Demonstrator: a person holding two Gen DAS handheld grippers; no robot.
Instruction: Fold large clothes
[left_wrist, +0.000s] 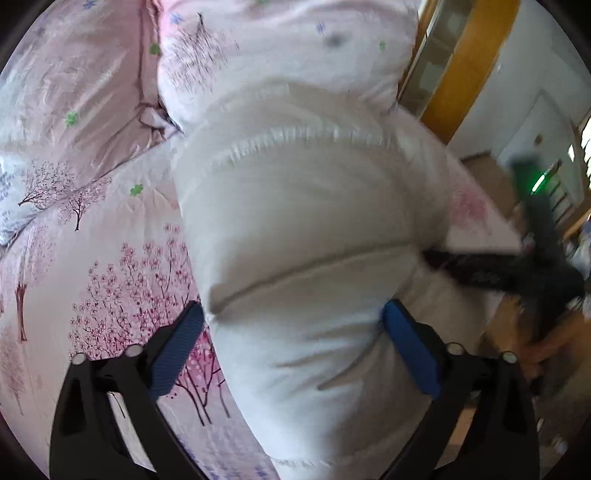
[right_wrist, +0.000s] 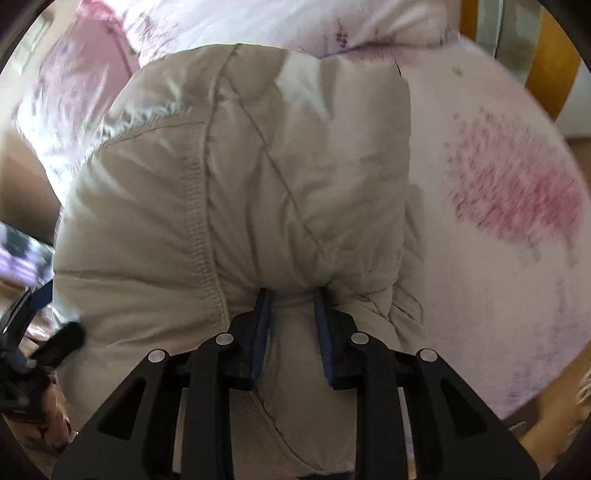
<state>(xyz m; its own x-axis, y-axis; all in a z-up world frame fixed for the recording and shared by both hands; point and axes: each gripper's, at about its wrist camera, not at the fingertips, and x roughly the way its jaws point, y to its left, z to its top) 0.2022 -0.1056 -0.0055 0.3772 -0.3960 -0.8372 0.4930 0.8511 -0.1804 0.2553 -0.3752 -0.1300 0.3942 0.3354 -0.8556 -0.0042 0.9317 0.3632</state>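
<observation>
The right gripper (right_wrist: 291, 295) pinches the padded jacket's (right_wrist: 229, 192) near edge; the left gripper (left_wrist: 293, 319) straddles it, spread wide, unclamped.

The padded jacket (left_wrist: 306, 229) lies on the bed (left_wrist: 110, 236), near its right edge. A pillow (left_wrist: 288, 48) sits behind it, toward the headboard (left_wrist: 458, 70).

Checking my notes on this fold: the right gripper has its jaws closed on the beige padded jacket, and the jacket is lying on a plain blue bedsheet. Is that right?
One detail is off: the bedsheet is not plain blue but pink with a blossom-tree print, as the right wrist view shows. The rest holds: the right gripper has its jaws pinched on a bunch of the beige padded jacket.
</observation>
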